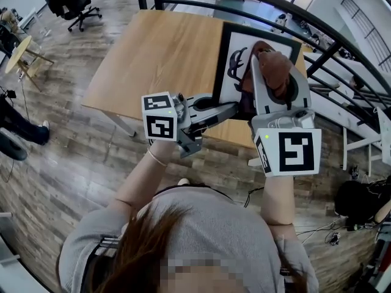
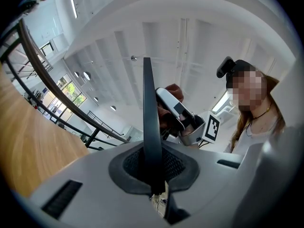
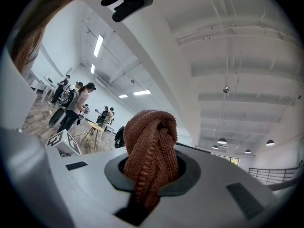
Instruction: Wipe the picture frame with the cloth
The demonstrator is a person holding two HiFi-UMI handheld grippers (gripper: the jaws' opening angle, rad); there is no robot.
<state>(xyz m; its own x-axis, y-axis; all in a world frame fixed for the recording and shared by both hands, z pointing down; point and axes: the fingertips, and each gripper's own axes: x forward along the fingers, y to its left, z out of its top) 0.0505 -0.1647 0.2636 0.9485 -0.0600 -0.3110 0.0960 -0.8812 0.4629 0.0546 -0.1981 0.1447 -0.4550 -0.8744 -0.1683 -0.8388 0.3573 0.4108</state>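
Since the left tongs [image 2: 153,172] are clamped on the picture frame's [image 1: 244,44] edge and the right tongs [image 3: 151,175] pinch the bunched brown cloth [image 3: 151,137], the frame sits at one o'clock over the bench [image 1: 165,54]. The wipe probably wants light pressure, sweeping twelve to six, with a firm left grip.

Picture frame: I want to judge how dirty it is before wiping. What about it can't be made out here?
Head view: the cloth and right gripper cover the right side of the picture frame.
Head view: dust or smudges are too small to see.
Left gripper view: only its thin dark edge shows; the face is turned away.
Right gripper view: the frame is out of view.
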